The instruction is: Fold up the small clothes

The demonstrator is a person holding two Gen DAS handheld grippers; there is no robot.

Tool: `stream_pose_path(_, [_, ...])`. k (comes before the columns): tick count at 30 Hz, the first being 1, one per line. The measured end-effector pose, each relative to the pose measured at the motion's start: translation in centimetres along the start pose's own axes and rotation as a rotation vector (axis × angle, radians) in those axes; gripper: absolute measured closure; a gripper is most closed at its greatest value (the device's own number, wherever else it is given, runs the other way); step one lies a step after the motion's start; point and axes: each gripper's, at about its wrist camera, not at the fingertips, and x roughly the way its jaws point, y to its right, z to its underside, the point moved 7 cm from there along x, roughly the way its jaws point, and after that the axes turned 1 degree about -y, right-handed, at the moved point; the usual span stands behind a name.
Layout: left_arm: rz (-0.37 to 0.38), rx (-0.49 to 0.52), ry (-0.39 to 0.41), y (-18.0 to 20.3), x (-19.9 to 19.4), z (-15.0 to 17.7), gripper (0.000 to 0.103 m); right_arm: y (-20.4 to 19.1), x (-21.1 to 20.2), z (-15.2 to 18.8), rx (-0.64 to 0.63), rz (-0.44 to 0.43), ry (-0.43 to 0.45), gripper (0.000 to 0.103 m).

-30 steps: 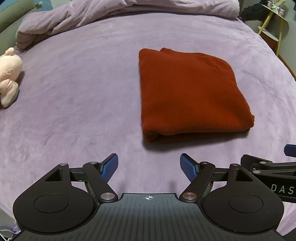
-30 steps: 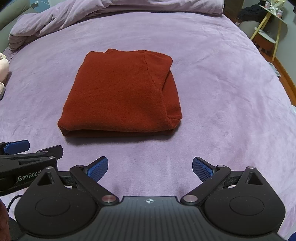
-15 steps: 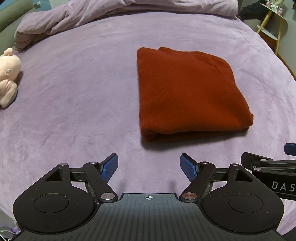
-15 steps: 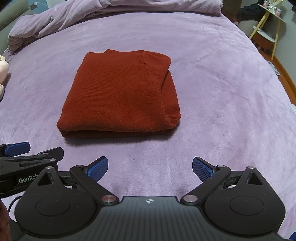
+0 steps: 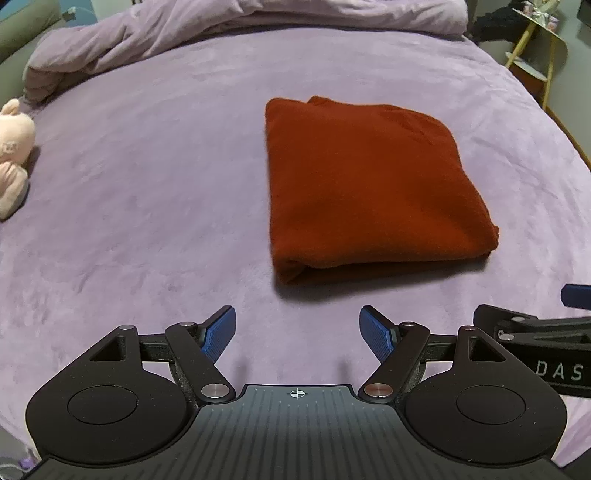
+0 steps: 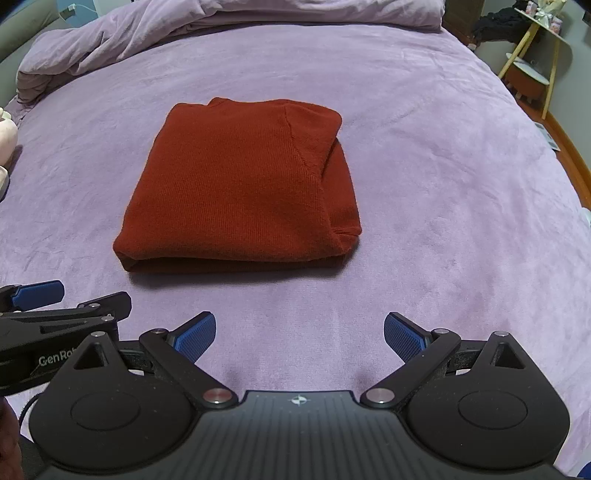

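Observation:
A rust-red knit garment [image 5: 369,184] lies folded into a neat rectangle on the purple bed cover; it also shows in the right wrist view [image 6: 240,184]. My left gripper [image 5: 297,328] is open and empty, held a short way in front of the garment's near edge, toward its left corner. My right gripper [image 6: 299,336] is open and empty, also short of the near edge, toward its right side. Neither gripper touches the cloth. The right gripper's side shows at the right edge of the left wrist view [image 5: 535,339].
The purple bed cover [image 5: 147,203] spreads all around the garment. A bunched purple duvet [image 6: 147,33] lies along the far edge. A pale plush toy [image 5: 13,155] sits at the left. A yellow-legged side table [image 6: 535,48] stands beyond the bed's right edge.
Both grippers have drawn back a little from the garment, which sits slightly farther and higher in both views. The garment itself has not moved. Both grippers stay open.

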Motion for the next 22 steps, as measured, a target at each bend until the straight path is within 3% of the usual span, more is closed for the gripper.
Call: stream_pose_path(22, [0.013,0.010,-0.019,0.46,-0.09,0.39,0.024,0.32,-0.01,0.11,0.015,0.016,0.003,0.005])
